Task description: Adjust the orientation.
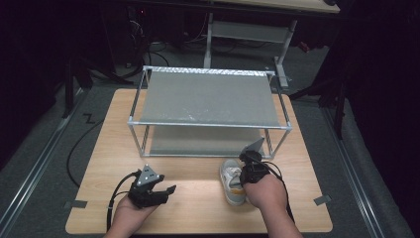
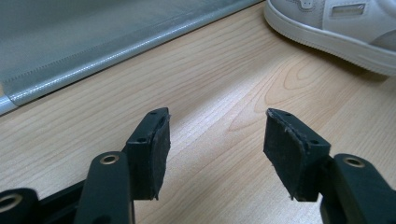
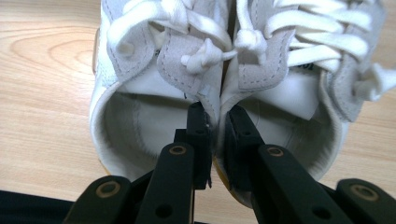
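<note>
A pair of white lace-up sneakers (image 1: 231, 182) stands side by side on the wooden table (image 1: 198, 203), in front of the rack's right end. In the right gripper view the left shoe (image 3: 135, 93) and the right shoe (image 3: 299, 88) touch at their inner collars. My right gripper (image 3: 215, 122) has one jaw inside each shoe opening and is shut on those two adjoining collar walls. In the high view my right gripper (image 1: 246, 172) sits over the heels. My left gripper (image 1: 170, 190) rests low on the table at the front left, open and empty (image 2: 217, 140), with a sneaker's sole (image 2: 336, 42) farther off.
A metal-framed rack (image 1: 208, 99) with two grey shelves stands at the back middle of the table; its lower shelf edge (image 2: 93, 56) lies ahead of the left gripper. Bare wood lies between the two hands. Dark floor and cables surround the table.
</note>
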Action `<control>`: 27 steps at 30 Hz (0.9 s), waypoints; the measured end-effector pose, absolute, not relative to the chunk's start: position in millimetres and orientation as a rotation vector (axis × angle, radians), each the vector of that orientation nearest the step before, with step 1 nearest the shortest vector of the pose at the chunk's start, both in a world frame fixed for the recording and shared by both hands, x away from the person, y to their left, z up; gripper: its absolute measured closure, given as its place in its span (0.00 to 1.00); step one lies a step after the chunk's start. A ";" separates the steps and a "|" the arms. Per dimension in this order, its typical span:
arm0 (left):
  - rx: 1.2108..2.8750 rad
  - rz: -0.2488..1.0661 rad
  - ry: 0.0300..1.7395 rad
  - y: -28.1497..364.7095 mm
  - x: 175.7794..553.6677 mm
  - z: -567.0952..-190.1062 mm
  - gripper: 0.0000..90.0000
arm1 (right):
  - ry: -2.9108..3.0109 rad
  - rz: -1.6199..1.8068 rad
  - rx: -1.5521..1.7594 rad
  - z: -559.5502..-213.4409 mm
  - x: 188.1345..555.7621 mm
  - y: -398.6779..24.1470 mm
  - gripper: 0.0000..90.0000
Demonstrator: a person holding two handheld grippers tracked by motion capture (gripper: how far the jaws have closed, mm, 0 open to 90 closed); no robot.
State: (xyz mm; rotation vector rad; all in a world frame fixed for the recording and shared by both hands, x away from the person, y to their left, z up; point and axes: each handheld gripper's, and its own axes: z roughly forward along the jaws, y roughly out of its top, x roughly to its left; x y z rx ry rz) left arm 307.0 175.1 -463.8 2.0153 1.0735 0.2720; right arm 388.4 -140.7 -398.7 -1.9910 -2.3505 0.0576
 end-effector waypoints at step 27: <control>2.018 0.249 1.068 176.6 308.9 -464.4 0.46 | -2.492 -0.218 -2.116 -388.3 424.9 -126.2 0.91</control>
